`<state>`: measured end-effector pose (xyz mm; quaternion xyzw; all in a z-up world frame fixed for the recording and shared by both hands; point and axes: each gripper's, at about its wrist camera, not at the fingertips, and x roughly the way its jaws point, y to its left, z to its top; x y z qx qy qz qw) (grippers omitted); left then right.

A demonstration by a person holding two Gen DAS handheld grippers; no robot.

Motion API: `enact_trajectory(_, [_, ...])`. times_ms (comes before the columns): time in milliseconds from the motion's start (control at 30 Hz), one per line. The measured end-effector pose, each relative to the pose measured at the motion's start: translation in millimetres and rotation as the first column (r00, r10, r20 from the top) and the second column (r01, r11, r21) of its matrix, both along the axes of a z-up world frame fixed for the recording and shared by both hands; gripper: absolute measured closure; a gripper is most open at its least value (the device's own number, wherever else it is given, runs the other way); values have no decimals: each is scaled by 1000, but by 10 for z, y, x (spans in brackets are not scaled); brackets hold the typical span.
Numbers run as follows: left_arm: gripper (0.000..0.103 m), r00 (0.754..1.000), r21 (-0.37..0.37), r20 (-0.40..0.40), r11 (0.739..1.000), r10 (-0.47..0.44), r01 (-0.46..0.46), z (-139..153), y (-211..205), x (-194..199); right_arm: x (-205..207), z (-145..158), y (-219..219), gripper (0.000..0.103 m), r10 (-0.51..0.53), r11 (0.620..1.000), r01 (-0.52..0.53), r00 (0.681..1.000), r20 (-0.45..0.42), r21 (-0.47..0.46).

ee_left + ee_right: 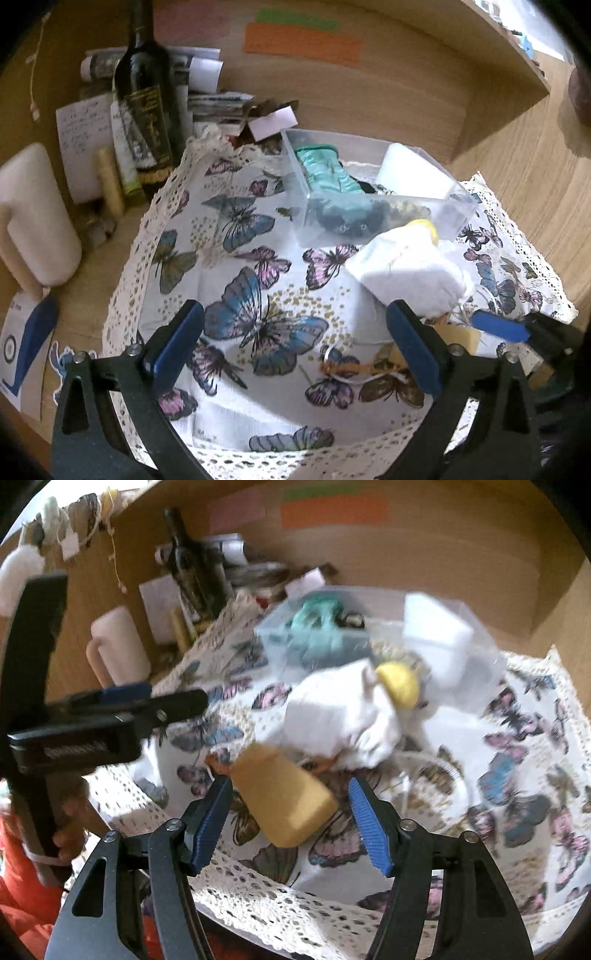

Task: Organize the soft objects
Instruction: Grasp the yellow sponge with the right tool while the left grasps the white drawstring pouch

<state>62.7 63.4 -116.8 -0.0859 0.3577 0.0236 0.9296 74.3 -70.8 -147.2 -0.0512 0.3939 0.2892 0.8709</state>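
A clear plastic box [373, 218] [280, 635] stands on a butterfly-print cloth [236, 288] [517, 775]. It holds a teal soft item [325, 173] [317, 627] and a white block [413, 173] [436, 631]. A white cloth bundle [406, 273] [343, 723] with a yellow soft piece [424, 225] [399, 683] lies in front of the box. A tan sponge [284, 797] [458, 338] lies between the open fingers of my right gripper [291, 823], without touching them. My left gripper [295, 343] is open and empty over the cloth; it also shows in the right wrist view [147, 698].
A dark wine bottle [147, 96] [192, 568], papers [81, 147], a cream mug [33, 218] [118, 650] and small tubes [110, 181] stand at the back left of the wooden desk. A wooden shelf [498, 81] overhangs at the right.
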Motion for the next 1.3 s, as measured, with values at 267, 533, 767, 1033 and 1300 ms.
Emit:
enact_trajectory(267, [3,1000,-34,-17,999,-7,6,-50,11,-56,18,-106,-147,60,-15,999,16,1000,-24,51])
enact_trajectory(533, [3,996,-19,0,996,-91,91,10,-304,15,-43,90,-561,61,-125,992,126,990,57,-1])
enact_trajectory(767, [3,978,-65,-43,977,-206,203,-48,-719,326,26,168,-999,61,-247,968,250,965,88,-24])
enact_trajectory(1033, [3,965,7,-107,970,-239,241,-120,-1019,739,155,256,-1353,61,-346,937,348,932,109,4])
enact_trajectory(1300, [48,960,-70,-102,964,-262,256,-196,-987,872,236,237,-1287,61,-334,943,332,938,98,37])
